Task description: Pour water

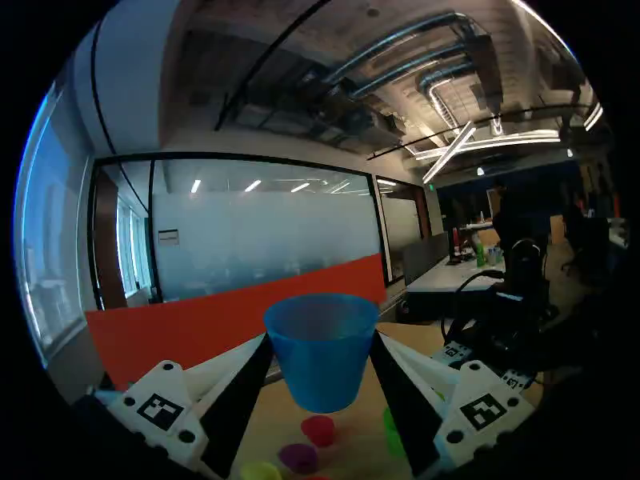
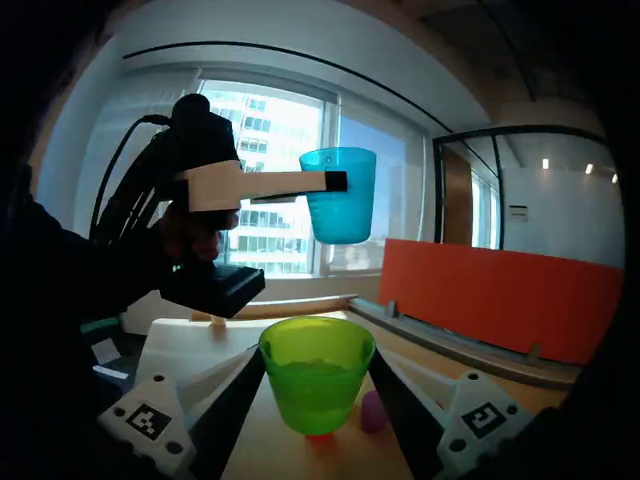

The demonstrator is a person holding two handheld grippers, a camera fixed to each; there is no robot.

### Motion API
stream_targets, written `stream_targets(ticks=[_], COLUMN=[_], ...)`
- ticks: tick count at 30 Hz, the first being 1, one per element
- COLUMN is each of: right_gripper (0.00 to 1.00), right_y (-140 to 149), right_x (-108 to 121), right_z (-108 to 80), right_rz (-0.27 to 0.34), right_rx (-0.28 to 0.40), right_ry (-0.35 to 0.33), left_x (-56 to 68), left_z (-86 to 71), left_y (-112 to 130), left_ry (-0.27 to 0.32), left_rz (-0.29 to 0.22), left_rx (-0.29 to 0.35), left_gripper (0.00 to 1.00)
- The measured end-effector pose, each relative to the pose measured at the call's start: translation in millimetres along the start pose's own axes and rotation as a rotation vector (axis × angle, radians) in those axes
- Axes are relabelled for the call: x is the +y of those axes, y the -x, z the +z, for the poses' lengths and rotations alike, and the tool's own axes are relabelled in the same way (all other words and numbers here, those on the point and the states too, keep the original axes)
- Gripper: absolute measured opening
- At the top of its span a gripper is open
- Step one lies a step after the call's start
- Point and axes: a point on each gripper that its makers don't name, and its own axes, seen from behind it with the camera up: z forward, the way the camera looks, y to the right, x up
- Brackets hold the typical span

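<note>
**Status:** both cups are in hand and no pour is under way.

**Right claw**: closed to cup width on the green cup, with both fingers pressing its sides. The cup is upright over the desk. I cannot tell whether it rests there. A darker band in its lower half is probably water.

**Left claw**: grips the blue cup the same way. In the right gripper view the blue cup hangs upright, above and beyond the green cup, with a hand behind it. Its contents cannot be told.

**Other:** a small purple piece sits just beside the green cup's base.

**Remaining:** bring one rim over the other cup, then tilt and empty it.
</note>
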Motion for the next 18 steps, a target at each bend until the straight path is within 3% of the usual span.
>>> stream_targets(ticks=[3, 6, 18], right_gripper=[0.90, 0.90, 0.90], right_y=[0, -1, -2], right_x=[0, 0, 4], right_z=[-0.6, -1.3, -7.1], right_rz=[0.000, 0.002, 0.014], right_rx=[0.000, 0.002, 0.001], right_ry=[0.002, 0.002, 0.020], left_x=[-3.3, -6.6, -13.8], left_z=[1.8, 2.9, -1.1], left_y=[3, 7, 24], left_ry=[0.001, -0.002, -0.019], left_rz=[-0.066, -0.098, -0.085], left_rx=[-0.007, -0.014, -0.046], left_gripper=[0.83, 0.83, 0.83])
